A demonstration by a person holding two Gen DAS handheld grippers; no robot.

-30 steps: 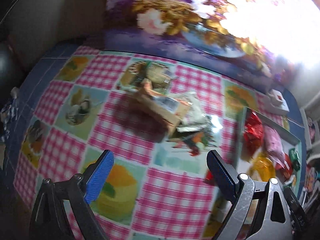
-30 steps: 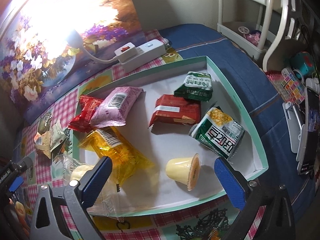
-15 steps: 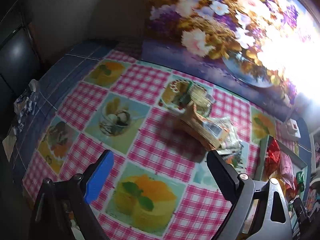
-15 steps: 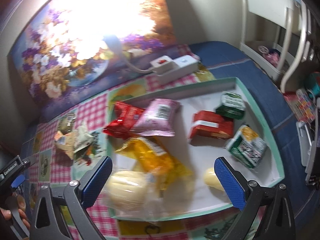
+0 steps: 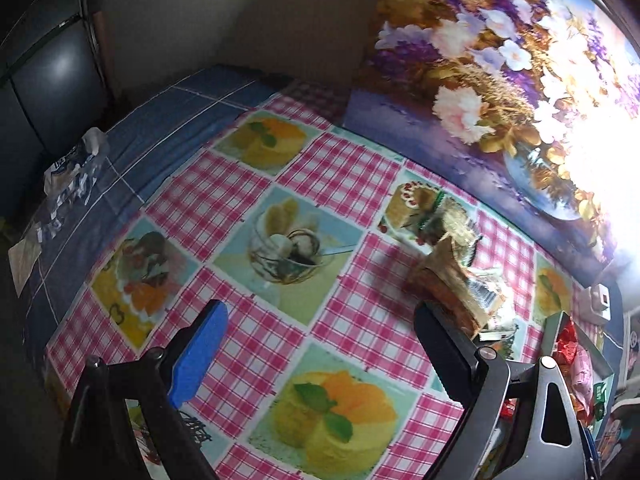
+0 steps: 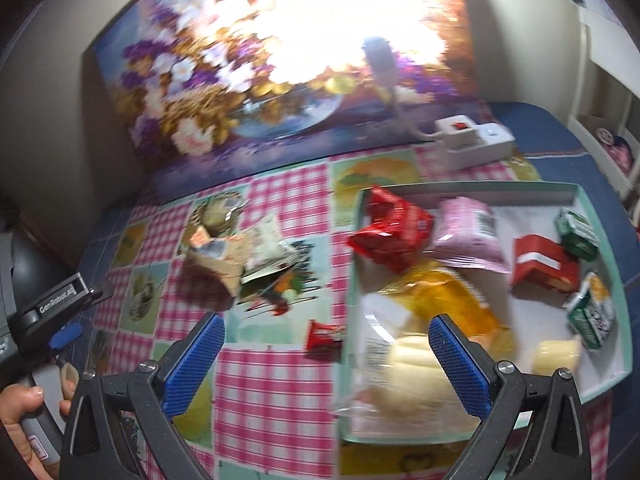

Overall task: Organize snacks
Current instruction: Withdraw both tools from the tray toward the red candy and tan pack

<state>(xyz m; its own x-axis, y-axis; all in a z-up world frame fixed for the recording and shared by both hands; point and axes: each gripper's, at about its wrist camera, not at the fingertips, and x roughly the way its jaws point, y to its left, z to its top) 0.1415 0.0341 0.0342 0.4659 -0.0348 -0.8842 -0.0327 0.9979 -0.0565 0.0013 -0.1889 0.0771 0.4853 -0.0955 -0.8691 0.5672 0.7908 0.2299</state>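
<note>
A mint-rimmed white tray [image 6: 576,190] on the right holds several snacks: a red bag [image 6: 390,230], a pink pack [image 6: 472,236], a yellow pack [image 6: 444,296], a clear bag of pale rolls [image 6: 404,368], a red box [image 6: 544,266], green packs [image 6: 578,232] and a jelly cup [image 6: 556,356]. A loose heap of tan and clear wrappers [image 6: 240,252] lies on the checked cloth, also in the left wrist view [image 5: 456,284]. A small red packet [image 6: 324,334] lies beside the tray. My right gripper [image 6: 326,364] is open above it. My left gripper [image 5: 316,356] is open and empty.
A flower picture [image 6: 240,80] leans on the back wall under strong glare. A white power strip [image 6: 472,142] sits behind the tray. A clear plastic bag [image 5: 76,160] lies on the blue cloth at the far left. White shelving [image 6: 612,92] stands at right.
Both grippers have pulled back and swung left. The right view has moved from over the tray to its left rim and the loose wrappers. Both stay open.
</note>
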